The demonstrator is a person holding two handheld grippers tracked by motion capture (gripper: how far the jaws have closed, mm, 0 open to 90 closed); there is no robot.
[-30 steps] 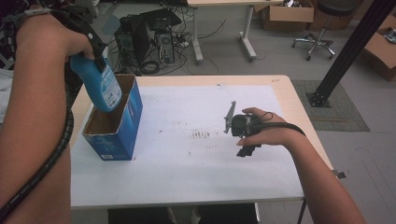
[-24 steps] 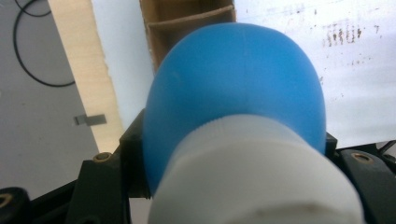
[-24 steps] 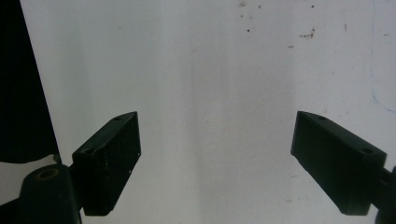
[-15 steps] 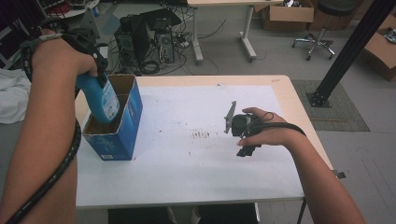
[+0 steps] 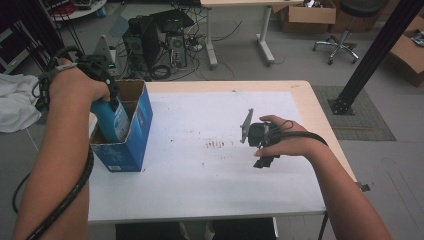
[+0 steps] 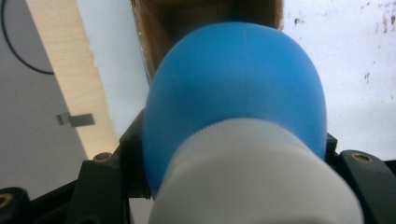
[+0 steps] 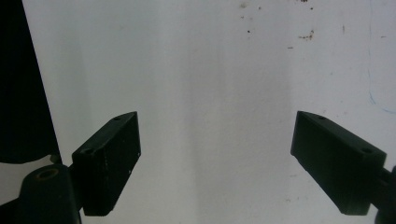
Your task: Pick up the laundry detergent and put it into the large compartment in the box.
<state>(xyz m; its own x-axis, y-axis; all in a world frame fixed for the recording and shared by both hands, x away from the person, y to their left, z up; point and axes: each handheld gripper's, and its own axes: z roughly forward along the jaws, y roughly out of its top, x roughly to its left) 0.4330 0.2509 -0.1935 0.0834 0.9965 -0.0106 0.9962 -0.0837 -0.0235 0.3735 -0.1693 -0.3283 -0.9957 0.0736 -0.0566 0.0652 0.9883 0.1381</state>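
Observation:
A blue bottle (image 5: pixel 114 121) with a white cap (image 6: pixel 252 172) hangs tilted, its lower part inside an open blue cardboard box (image 5: pixel 131 146) at the table's left edge. My left gripper (image 5: pixel 107 96) is shut on the bottle near its cap, reaching down from above the box. In the left gripper view the bottle (image 6: pixel 233 79) stands between the black jaws and the box's brown inside (image 6: pixel 205 14) lies beyond it. My right gripper (image 5: pixel 264 160) rests on the white table sheet right of centre. In the right gripper view it (image 7: pixel 215 158) stands open, with nothing between its fingers.
The white sheet (image 5: pixel 200 170) covers most of the wooden table (image 5: pixel 320 125). Small dark specks (image 5: pixel 216 145) mark its middle. On the floor behind are computer towers (image 5: pixel 150 40) with cables, a black post (image 5: pixel 370 55) at the right and a white cloth (image 5: pixel 15 107) at the left.
My left hand has come down with the blue bottle, from above the box to partly inside it. The right hand and its gripper have stayed in place.

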